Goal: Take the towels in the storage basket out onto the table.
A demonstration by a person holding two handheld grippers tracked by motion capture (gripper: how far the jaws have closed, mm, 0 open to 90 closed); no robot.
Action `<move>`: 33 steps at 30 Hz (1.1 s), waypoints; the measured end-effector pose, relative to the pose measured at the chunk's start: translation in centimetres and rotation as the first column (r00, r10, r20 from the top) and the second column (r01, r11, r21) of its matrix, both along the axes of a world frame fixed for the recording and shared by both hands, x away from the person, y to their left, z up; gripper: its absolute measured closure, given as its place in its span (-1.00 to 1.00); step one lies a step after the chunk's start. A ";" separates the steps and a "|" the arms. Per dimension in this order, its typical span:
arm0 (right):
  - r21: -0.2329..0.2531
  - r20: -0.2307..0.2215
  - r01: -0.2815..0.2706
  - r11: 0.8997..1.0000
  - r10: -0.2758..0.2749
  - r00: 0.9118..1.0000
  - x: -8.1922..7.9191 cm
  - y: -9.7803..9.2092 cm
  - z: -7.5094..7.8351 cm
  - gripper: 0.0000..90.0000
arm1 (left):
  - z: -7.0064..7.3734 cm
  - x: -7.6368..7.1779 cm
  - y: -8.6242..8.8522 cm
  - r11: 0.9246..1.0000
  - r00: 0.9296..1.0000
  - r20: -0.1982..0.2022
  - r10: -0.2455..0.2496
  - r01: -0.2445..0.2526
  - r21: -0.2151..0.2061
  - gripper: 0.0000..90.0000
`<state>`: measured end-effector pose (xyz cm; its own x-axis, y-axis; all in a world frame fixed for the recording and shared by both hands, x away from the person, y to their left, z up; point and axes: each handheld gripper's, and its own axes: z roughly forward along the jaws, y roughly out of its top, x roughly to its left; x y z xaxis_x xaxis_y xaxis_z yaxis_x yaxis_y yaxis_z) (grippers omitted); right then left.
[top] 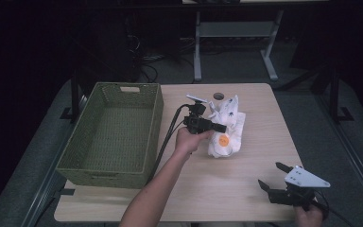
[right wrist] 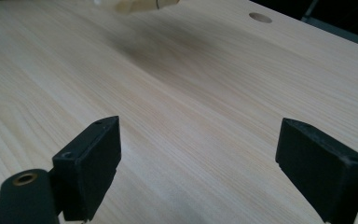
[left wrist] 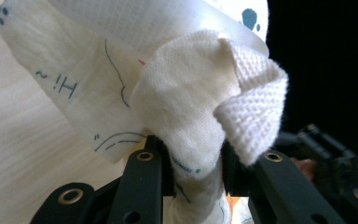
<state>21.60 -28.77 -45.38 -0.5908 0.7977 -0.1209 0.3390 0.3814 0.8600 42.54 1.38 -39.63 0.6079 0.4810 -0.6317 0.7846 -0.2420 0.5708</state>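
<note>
Your left gripper (top: 220, 127) pinches a fold of the crumpled white printed cloth (top: 226, 127) lying beside the green woven basket (top: 154, 124) (likely its destination), while your right gripper (top: 272, 176) waits spread wide over bare light wooden table (top: 260, 113).

Green woven basket (top: 111, 137), wooden table (top: 264, 142).

your left gripper view: white cloth (left wrist: 121, 93) carries handwritten "hi" in dark blue ink, followed by a small wavy stroke, on its left fold. other blue marks there are line drawings and dots, not letters. high view: orange round patch on cloth, unreadable.
</note>
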 end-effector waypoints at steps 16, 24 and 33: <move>-0.004 0.010 -0.004 1.000 0.004 1.000 -0.1 0.0 0.1 -0.70 | -2.1 -0.6 -0.3 0.999 0.999 -0.029 0.024 -0.022 0.048 0.53; -0.001 0.013 -0.001 1.000 0.001 1.000 -0.1 -0.1 0.2 -0.70 | -3.1 -0.7 -0.5 0.996 0.999 -0.029 0.036 -0.034 0.086 0.47; 0.002 0.028 -0.002 1.000 0.002 1.000 -0.3 0.0 0.3 -0.70 | -3.2 -1.0 -0.1 0.997 0.999 -0.027 0.042 -0.040 0.064 0.25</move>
<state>21.29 -28.77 -45.07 -0.5890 0.7966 -0.1361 0.3139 0.3808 0.8698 41.52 1.25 -42.79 0.5692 0.5446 -0.6160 0.8103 -0.2444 0.5326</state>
